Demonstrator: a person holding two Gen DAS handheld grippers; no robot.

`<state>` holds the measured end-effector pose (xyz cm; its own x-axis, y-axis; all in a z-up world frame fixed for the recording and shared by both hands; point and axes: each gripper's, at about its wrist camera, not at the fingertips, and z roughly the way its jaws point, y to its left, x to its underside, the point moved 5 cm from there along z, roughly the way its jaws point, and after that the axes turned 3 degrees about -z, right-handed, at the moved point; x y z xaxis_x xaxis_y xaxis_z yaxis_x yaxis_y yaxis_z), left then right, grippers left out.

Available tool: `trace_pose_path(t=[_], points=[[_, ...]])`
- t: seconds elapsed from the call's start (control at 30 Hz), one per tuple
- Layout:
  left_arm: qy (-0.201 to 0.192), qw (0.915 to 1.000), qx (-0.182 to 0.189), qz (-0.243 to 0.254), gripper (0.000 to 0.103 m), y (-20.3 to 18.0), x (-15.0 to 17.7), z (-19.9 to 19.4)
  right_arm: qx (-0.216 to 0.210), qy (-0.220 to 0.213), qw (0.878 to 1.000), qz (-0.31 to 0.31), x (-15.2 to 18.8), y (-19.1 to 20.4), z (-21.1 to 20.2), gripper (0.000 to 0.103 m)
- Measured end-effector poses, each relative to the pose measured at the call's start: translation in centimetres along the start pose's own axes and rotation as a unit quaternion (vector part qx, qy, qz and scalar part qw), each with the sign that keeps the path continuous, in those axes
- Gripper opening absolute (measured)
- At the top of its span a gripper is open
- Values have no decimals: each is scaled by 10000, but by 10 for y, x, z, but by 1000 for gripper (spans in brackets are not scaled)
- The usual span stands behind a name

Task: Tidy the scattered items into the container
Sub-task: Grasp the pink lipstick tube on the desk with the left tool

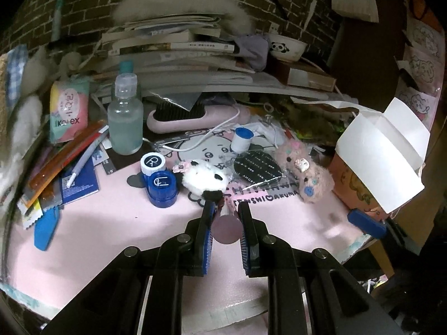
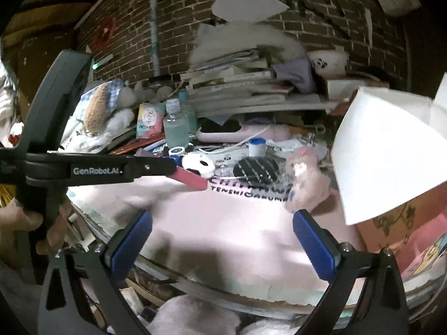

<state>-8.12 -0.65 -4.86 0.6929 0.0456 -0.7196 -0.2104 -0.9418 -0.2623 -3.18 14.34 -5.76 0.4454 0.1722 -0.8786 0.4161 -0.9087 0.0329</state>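
My left gripper (image 1: 226, 212) is shut on a pink tube (image 1: 225, 227), held just above the pink mat (image 1: 111, 223) and in front of a white panda plush (image 1: 205, 178). From the right wrist view the same left gripper (image 2: 167, 167) shows side-on with the pink tube (image 2: 191, 181) sticking out of it. My right gripper (image 2: 222, 223) is open with nothing between its fingers, low over the mat's front edge. A pink fuzzy plush (image 2: 304, 192) lies just beyond its right finger. The container, an orange carton (image 1: 352, 187) with white flaps (image 2: 385, 156), stands at the right.
On the mat lie a black patterned pouch (image 1: 257, 169), blue lens cases (image 1: 162, 187), a small blue-capped jar (image 1: 242, 139), a clear bottle (image 1: 125, 122), a Kotex pack (image 1: 68, 111) and a pink hairbrush (image 1: 190, 117). Stacked books (image 1: 173, 53) and a brick wall close the back.
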Motion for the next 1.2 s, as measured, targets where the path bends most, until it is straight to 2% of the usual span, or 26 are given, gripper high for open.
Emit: trace_pose_path(t=[0.2,0.57,0.87,1.2], points=[[459,9989,1,-40,12,2,23,24,-15,58,9999,105,4,-6,3,101],[470,9989,15,17,12,-4,19,31,-95,119,9995,267,6,-10,7,101],[478,9979,-317,310,13,-13,16,42,-67,143,9992,356,7,-16,9,101],[310,9966,-543,536,11,-17,18,41,-62,83,9989,459,6,-22,7,101]])
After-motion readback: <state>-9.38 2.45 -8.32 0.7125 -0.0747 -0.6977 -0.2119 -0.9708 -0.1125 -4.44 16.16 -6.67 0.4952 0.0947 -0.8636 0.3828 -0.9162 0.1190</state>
